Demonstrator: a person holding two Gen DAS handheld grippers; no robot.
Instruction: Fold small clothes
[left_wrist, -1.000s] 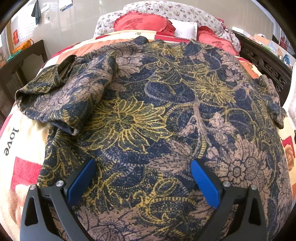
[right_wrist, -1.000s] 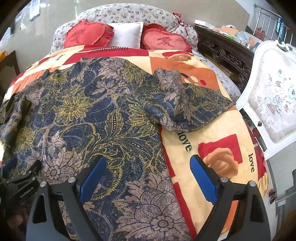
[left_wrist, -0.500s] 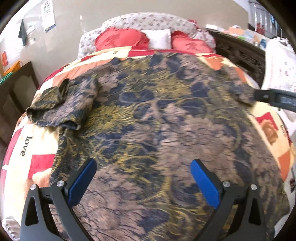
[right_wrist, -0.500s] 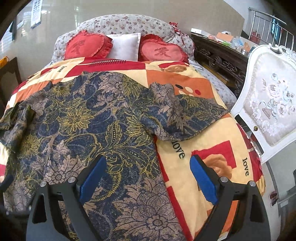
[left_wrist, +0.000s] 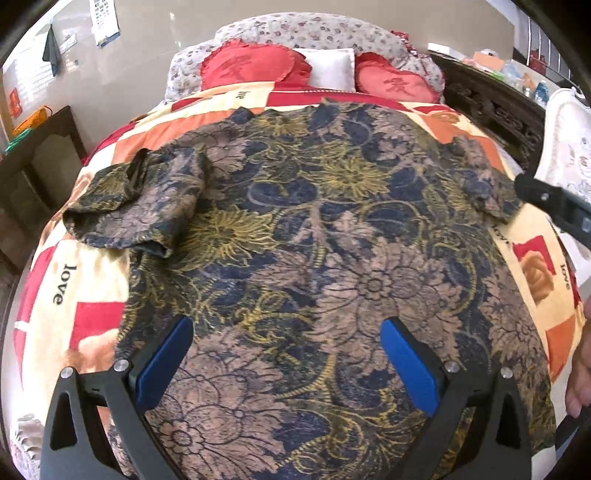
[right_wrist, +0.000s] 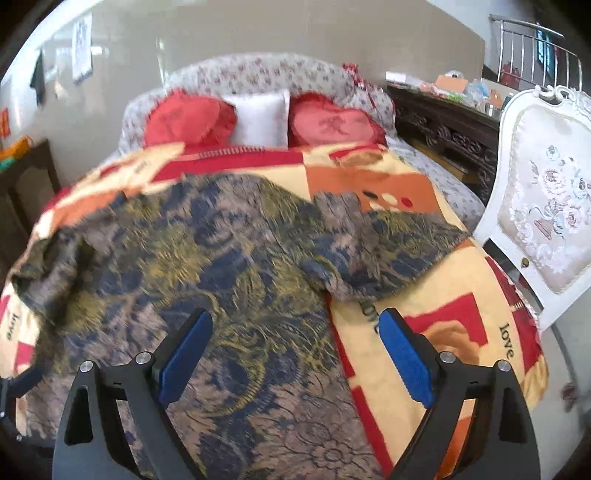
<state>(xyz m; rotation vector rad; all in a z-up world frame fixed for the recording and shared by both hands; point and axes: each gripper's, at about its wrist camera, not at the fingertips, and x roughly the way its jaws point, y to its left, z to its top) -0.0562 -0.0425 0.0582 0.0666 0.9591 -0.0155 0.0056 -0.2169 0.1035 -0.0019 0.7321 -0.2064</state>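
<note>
Left gripper (left_wrist: 282, 354) is spread wide and empty, poised over the lower body of the floral garment (left_wrist: 325, 240); the right gripper (right_wrist: 295, 350) is likewise spread, holding nothing, above the garment's right edge where it meets the bed's quilt (right_wrist: 443, 332). The garment lies flat and face-down or face-up (I cannot tell which) on the quilt, hem toward the cameras, collar end toward the red pillows (left_wrist: 255, 68). Its left sleeve (left_wrist: 136, 203) is bunched and partly turned over on itself; the right sleeve (right_wrist: 384, 243) spreads out onto the quilt.

By its look, this is thin woven or knit cloth: light, limp, no stiffness to carry a fold on its own, and likely to drag against the fuzzy quilt rather than slide. A pinch at a single layer near an edge should hold best, at the sleeve cuff or shoulder seam for a sideways fold, or the two hem corners for a lengthwise one. The crumpled left sleeve probably wants flattening first.
</note>
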